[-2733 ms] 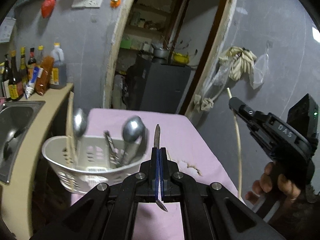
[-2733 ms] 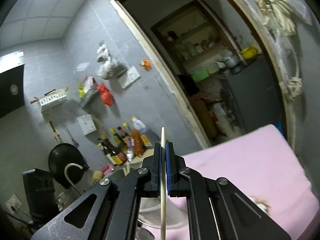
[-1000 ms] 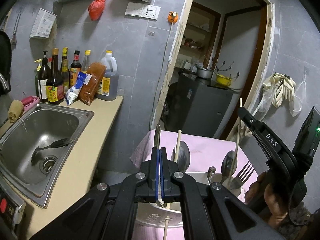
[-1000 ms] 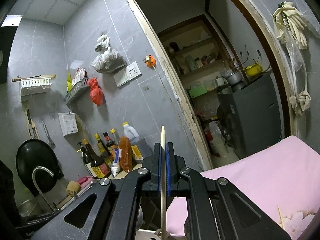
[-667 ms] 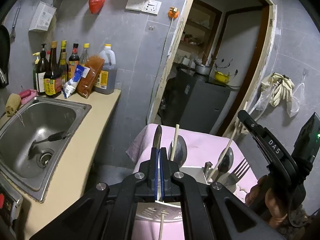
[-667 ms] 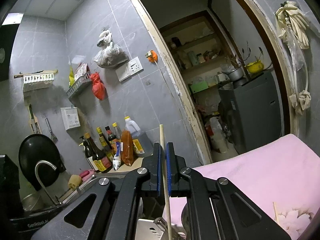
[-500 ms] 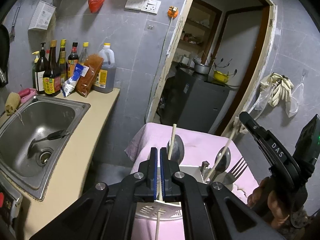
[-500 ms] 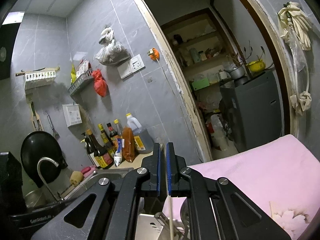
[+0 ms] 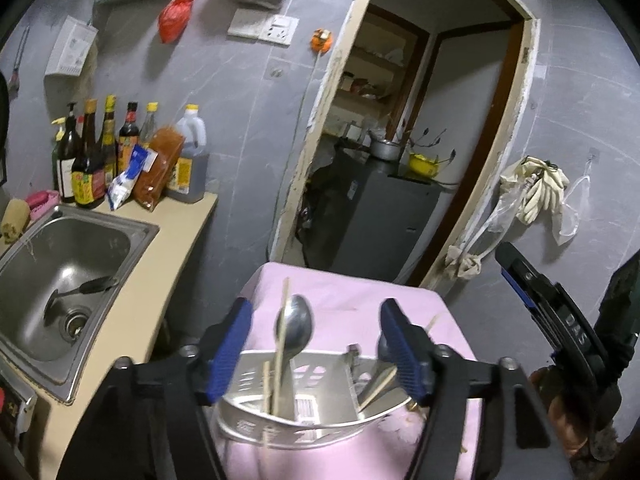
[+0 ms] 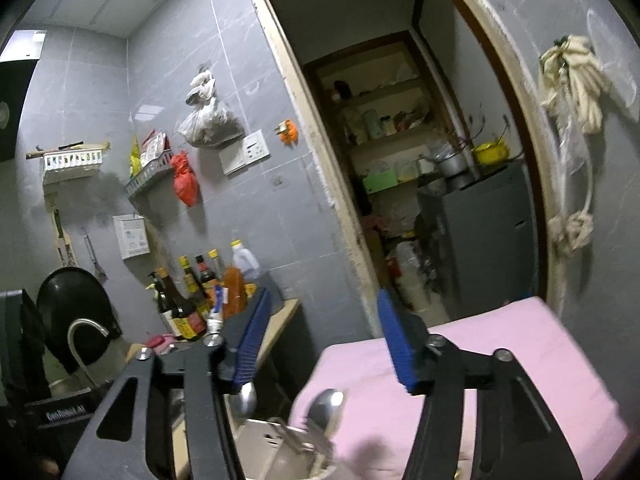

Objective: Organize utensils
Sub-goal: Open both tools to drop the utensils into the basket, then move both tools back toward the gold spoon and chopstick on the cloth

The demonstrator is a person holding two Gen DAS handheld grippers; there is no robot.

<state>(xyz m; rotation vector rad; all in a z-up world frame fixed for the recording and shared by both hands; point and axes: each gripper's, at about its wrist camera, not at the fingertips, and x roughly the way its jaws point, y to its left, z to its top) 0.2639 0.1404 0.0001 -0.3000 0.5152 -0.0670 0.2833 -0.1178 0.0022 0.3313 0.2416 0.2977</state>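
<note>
A white slotted utensil basket (image 9: 296, 424) stands on the pink-covered table (image 9: 352, 300). It holds a spoon (image 9: 294, 328), wooden chopsticks (image 9: 282, 344) and other cutlery. My left gripper (image 9: 316, 344) is open and empty, just above the basket. My right gripper (image 10: 326, 336) is open and empty, above the basket (image 10: 276, 452) where spoons (image 10: 326, 404) stick up. The right gripper also shows in the left wrist view (image 9: 560, 320).
A steel sink (image 9: 56, 268) in a beige counter (image 9: 160, 280) lies left of the table, with sauce bottles (image 9: 100, 156) at the wall. An open doorway (image 9: 400, 140) with a dark cabinet is behind the table. A mop (image 9: 532, 188) hangs on the right wall.
Both grippers have opened. The knife from the left one and the chopstick from the right one have dropped into the basket.
</note>
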